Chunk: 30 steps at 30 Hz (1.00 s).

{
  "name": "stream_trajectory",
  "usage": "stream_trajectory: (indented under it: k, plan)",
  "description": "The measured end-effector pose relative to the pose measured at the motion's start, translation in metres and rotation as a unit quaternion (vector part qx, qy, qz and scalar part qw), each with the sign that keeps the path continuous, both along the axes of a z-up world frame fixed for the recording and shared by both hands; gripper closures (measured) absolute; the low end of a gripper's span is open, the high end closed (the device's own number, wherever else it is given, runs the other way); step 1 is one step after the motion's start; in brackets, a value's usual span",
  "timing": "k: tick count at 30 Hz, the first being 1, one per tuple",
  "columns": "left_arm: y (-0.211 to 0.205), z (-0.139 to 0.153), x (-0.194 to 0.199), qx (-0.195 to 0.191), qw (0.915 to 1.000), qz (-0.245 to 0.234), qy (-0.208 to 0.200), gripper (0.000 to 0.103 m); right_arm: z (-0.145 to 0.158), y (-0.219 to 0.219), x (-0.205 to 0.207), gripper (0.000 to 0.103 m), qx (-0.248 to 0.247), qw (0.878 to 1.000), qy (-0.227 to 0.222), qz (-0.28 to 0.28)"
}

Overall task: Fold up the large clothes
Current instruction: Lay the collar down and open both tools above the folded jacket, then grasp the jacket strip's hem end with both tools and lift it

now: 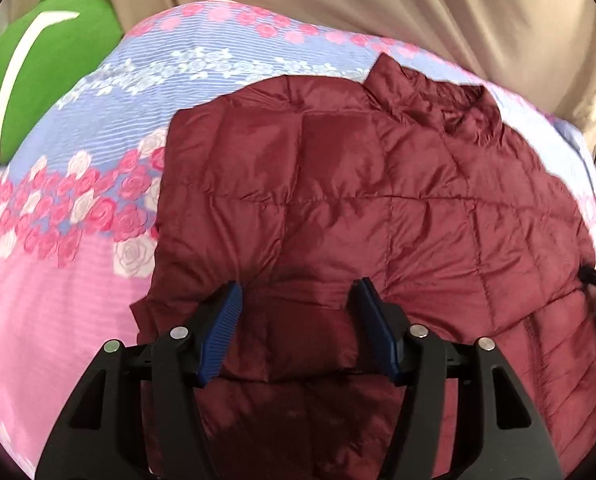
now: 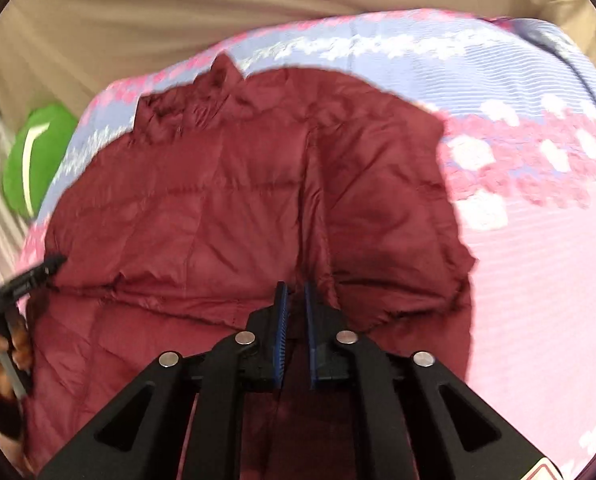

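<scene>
Item under fold: a maroon quilted jacket (image 1: 338, 208), lying spread on a bed covered by a floral bedsheet (image 1: 77, 184), collar toward the far side. A green cushion (image 1: 45, 80) sits at the far left edge, against a beige curtain (image 1: 418, 12).

Step in hand, as judged: both side panels appear already turned inward over the body, and the lower hem is being dealt with, probably ahead of a fold toward the collar.

Left hand-held gripper (image 1: 298, 300): jaws stand apart, roughly half open, above the lower left part of the jacket. Fabric lies below and between the blue pads (image 1: 225, 320), but they do not press on it; released.

Right hand-held gripper (image 2: 293, 296): jaws nearly together, with only a narrow gap. A ridge of maroon fabric runs straight into that gap, so it appears clenched on a pinch of the jacket, though blur limits certainty.

Next move, as judged: the left hand-held gripper needs a matching hold on the hem, level with the right, so the puffy layers lift evenly without slipping.
</scene>
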<state>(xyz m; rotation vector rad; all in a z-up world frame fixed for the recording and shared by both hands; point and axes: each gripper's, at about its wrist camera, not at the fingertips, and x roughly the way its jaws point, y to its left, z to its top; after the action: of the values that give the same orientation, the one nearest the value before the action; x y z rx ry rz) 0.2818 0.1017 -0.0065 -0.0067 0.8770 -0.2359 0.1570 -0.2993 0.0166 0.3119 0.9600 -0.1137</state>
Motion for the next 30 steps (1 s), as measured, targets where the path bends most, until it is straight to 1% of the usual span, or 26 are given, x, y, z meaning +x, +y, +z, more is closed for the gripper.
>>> stream_trajectory:
  k: [2, 3, 4, 5, 6, 7, 8, 10, 11, 12, 13, 14, 15, 16, 17, 19, 20, 21, 23, 25, 27, 30]
  plan:
    - [-0.002, 0.001, -0.002, 0.002, 1.0000, 0.002, 0.000, 0.044, 0.010, 0.005, -0.001, 0.084, -0.001, 1.000, -0.016, 0.004]
    - [-0.005, 0.000, -0.002, 0.012, 0.9999, 0.003, -0.003, 0.044, 0.008, 0.008, 0.001, 0.082, -0.005, 1.000, -0.013, 0.005]
    - [-0.008, -0.001, -0.004, 0.022, 0.9997, 0.005, -0.005, 0.044, -0.003, 0.010, 0.007, 0.085, -0.026, 1.000, 0.012, 0.004]
    - [-0.010, -0.001, -0.006, 0.028, 0.9995, 0.006, -0.008, 0.043, -0.011, 0.012, 0.004, 0.089, -0.043, 0.999, 0.025, 0.001]
    - [-0.009, 0.000, -0.008, 0.029, 0.9995, 0.009, -0.007, 0.044, -0.011, 0.013, 0.000, 0.089, -0.049, 0.999, 0.016, -0.001]
    - [-0.008, 0.002, -0.011, 0.027, 0.9996, 0.012, -0.004, 0.044, -0.008, 0.013, -0.005, 0.089, -0.051, 0.999, 0.020, -0.004]
    - [-0.004, 0.007, -0.019, 0.017, 0.9998, 0.012, -0.002, 0.043, -0.002, 0.013, -0.014, 0.084, -0.049, 0.998, 0.024, -0.012]
    - [0.004, 0.016, -0.039, 0.006, 0.9999, 0.008, -0.001, 0.042, 0.012, 0.013, -0.038, 0.081, -0.040, 0.999, 0.015, -0.020]
    - [0.010, 0.022, -0.053, 0.004, 1.0000, 0.002, -0.004, 0.036, 0.022, 0.013, -0.056, 0.078, -0.039, 0.999, 0.005, -0.019]
    - [0.014, 0.026, -0.066, 0.005, 1.0000, -0.002, -0.008, 0.033, 0.031, 0.012, -0.076, 0.076, -0.042, 0.999, -0.004, -0.021]
    - [0.022, 0.031, -0.087, 0.007, 0.9999, -0.006, -0.014, 0.028, 0.036, 0.009, -0.092, 0.066, -0.042, 0.999, -0.011, -0.023]
    - [0.028, 0.034, -0.100, 0.005, 0.9998, -0.009, -0.017, 0.023, 0.044, 0.008, -0.118, 0.053, -0.039, 0.999, -0.022, -0.024]
    - [0.035, 0.036, -0.117, 0.001, 0.9997, -0.016, -0.018, 0.021, 0.050, 0.005, -0.138, 0.050, -0.038, 0.999, -0.028, -0.025]
    - [0.041, 0.038, -0.131, -0.002, 0.9996, -0.021, -0.016, 0.018, 0.056, 0.005, -0.156, 0.046, -0.038, 0.998, -0.034, -0.025]
    - [0.052, 0.038, -0.153, -0.009, 0.9996, -0.025, -0.012, 0.016, 0.061, 0.004, -0.181, 0.041, -0.035, 0.998, -0.041, -0.017]
    - [0.064, 0.038, -0.178, -0.024, 0.9992, -0.031, -0.003, 0.016, 0.064, 0.002, -0.224, 0.035, -0.017, 0.999, -0.045, 0.008]
    - [0.075, 0.037, -0.195, -0.038, 0.9987, -0.034, 0.005, 0.015, 0.062, 0.003, -0.236, 0.032, -0.013, 0.999, -0.041, 0.016]
    - [0.082, 0.034, -0.206, -0.047, 0.9982, -0.035, 0.012, 0.014, 0.060, 0.004, -0.250, 0.032, -0.012, 0.999, -0.032, 0.024]
    - [0.098, 0.027, -0.231, -0.063, 0.9971, -0.029, 0.032, 0.013, 0.052, 0.009, -0.281, 0.032, -0.013, 0.999, -0.009, 0.036]
    - [0.108, 0.020, -0.246, -0.075, 0.9959, -0.018, 0.047, 0.013, 0.044, 0.012, -0.301, 0.032, 0.003, 0.999, 0.006, 0.042]
    - [0.121, 0.010, -0.259, -0.086, 0.9943, -0.001, 0.063, 0.014, 0.037, 0.014, -0.314, 0.032, 0.014, 0.999, 0.019, 0.046]
    - [0.133, -0.003, -0.274, -0.094, 0.9916, 0.019, 0.086, 0.014, 0.022, 0.017, -0.324, 0.031, 0.006, 0.998, 0.048, 0.037]
